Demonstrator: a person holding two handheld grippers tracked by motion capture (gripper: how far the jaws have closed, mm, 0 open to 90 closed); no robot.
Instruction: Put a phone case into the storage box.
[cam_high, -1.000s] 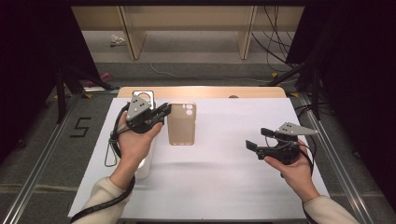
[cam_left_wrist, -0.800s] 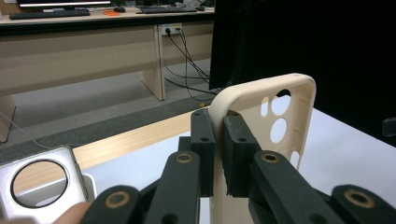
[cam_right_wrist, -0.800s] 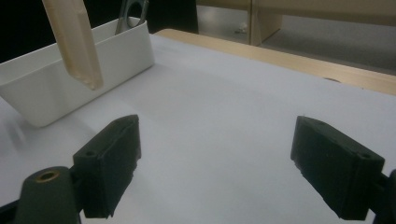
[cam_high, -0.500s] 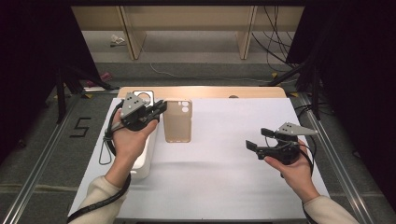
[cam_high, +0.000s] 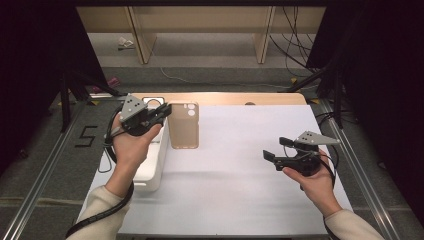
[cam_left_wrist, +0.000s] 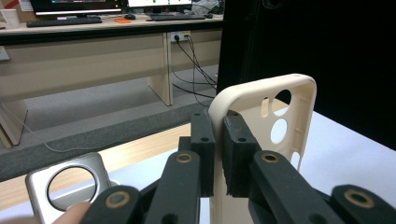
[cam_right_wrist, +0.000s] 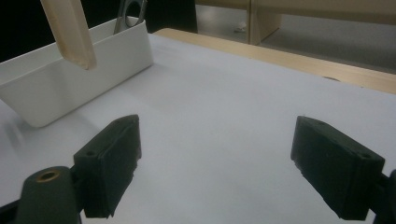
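Note:
My left gripper (cam_high: 166, 112) is shut on the rim of a beige phone case (cam_high: 183, 128) and holds it up in the air beside the white bin (cam_high: 153, 167). In the left gripper view the two pads (cam_left_wrist: 203, 140) pinch the case (cam_left_wrist: 254, 106) at its edge near the camera cut-outs. My right gripper (cam_high: 276, 148) hovers open over the right side of the white table cover, nothing between its jaws (cam_right_wrist: 215, 168). The right gripper view has the case (cam_right_wrist: 70, 28) hanging at the upper left.
A white bin (cam_right_wrist: 70, 79) stands at the table's left with a silver phone-shaped frame (cam_left_wrist: 42, 184) inside it. The white cover (cam_high: 235, 180) spreads between the two hands. The wooden table edge (cam_high: 240, 98) runs along the back, with floor cables beyond.
My left hand has drifted a little to the left and farther back with the case, toward the bin. The right hand has stayed still.

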